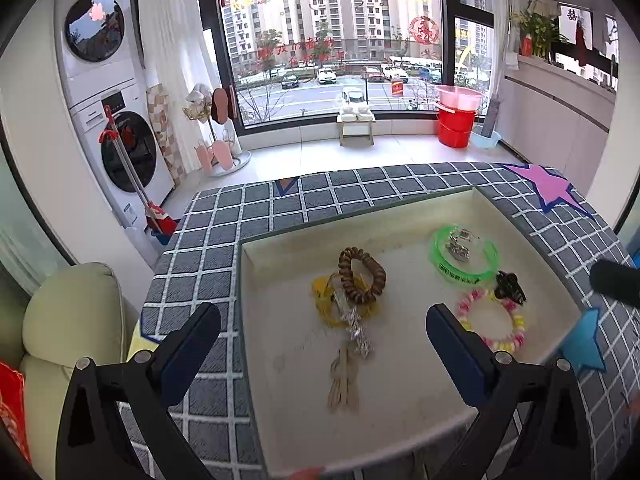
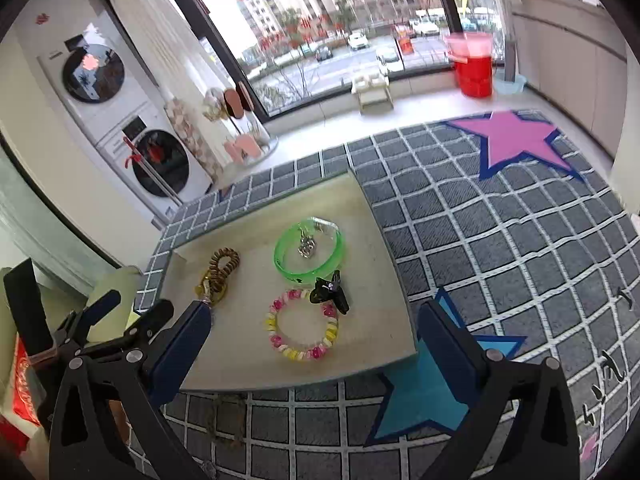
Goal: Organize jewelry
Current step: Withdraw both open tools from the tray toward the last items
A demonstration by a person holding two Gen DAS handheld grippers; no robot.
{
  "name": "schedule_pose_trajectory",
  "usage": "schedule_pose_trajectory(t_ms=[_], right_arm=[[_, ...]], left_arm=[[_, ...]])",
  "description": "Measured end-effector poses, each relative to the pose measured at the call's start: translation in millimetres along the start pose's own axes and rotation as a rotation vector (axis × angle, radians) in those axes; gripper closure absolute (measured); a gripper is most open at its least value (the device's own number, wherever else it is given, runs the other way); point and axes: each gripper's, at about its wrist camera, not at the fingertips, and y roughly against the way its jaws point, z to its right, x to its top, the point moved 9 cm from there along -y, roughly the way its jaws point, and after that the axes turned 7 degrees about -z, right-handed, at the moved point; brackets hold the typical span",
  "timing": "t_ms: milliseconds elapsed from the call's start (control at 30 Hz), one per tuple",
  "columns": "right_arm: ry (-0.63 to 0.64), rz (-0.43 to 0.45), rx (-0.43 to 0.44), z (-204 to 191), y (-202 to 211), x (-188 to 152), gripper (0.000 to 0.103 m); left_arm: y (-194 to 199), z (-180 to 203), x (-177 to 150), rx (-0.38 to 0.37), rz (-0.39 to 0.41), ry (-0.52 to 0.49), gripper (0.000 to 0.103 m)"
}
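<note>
Tray: shallow cream rectangular tray [image 1: 400,432] on grey grid-patterned cloth [image 1: 208,256], holding all the jewelry.
Contents: translucent green plastic bangle [image 1: 466,257] at 1 o'clock (silver earrings [image 1: 459,245] inside); pink-and-yellow beaded bracelet [image 1: 493,320] at 3; brown coiled hair tie [image 1: 362,275] centre, over yellow band [image 1: 326,304]; black claw clip [image 1: 510,287].
Left gripper [image 1: 323,330]: jaws wide, empty.
Right gripper [image 2: 314,330]: jaws wide, empty.
Right view only: blue star [image 2: 424,400].
</note>
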Motion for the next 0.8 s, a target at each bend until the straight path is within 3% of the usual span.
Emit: schedule_pose_trajectory(t_ms=[100,233,433,800], right_arm=[[-0.024,0.021,0.034,-1.9,12.9,-4.8,0.0],[-0.014,-0.011,0.015,-3.0,23.2,-17.5,0.0],[0.005,-0.069,0.015,-9.4,29.0,-48.1,0.0],[0.003,-0.208,0.003,-6.6,15.7,-98.8,0.0]], left_arm=[[9.3,0.6,-6.5,-0.017,0.004,-0.001,0.0],[23.7,-2.5,-22.6,-0.04,-0.014,0.009,0.0],[42.2,6.7,-60.5,-0.137,-0.077,0.016,0.0],[50.6,24.0,-126.6,-0.151,-0.176,0.051,0.0]])
